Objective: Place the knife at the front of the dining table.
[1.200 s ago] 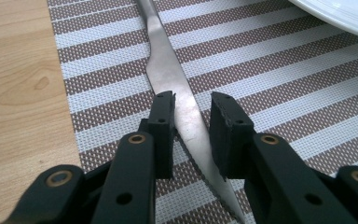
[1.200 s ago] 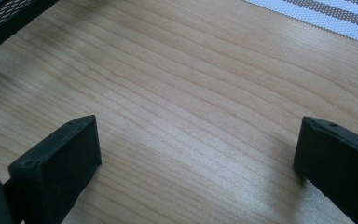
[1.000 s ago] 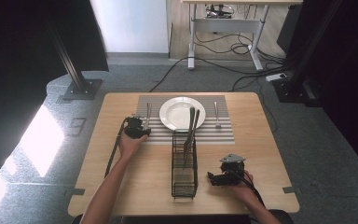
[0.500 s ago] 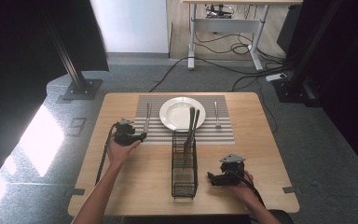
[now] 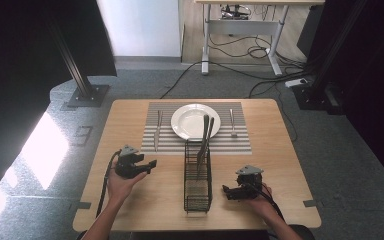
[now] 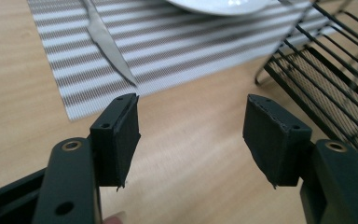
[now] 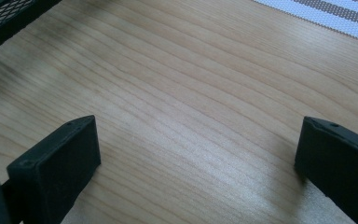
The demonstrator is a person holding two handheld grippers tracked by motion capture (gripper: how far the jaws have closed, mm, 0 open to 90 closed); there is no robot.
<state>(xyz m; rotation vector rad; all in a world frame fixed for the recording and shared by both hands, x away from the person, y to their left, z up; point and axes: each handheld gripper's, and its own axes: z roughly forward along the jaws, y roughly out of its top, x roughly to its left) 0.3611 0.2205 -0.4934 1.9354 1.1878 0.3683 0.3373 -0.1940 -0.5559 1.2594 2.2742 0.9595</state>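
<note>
Lower left, the left gripper hangs released, empty, near the rack; a careless sweep could tip it. The right gripper, lower right, also gapes empty.

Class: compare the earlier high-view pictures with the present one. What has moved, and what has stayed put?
The left gripper has drawn back from the knife toward the table's near edge, jaws open and empty. The right gripper, plate and wire rack stayed put.

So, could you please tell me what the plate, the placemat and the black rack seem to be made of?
Plate: probably glazed ceramic, white with glossy highlights. Placemat: apparently woven vinyl or fabric, showing fine mesh texture in grey and white stripes. Rack: black coated metal wire, by its thin rigid grid.
</note>
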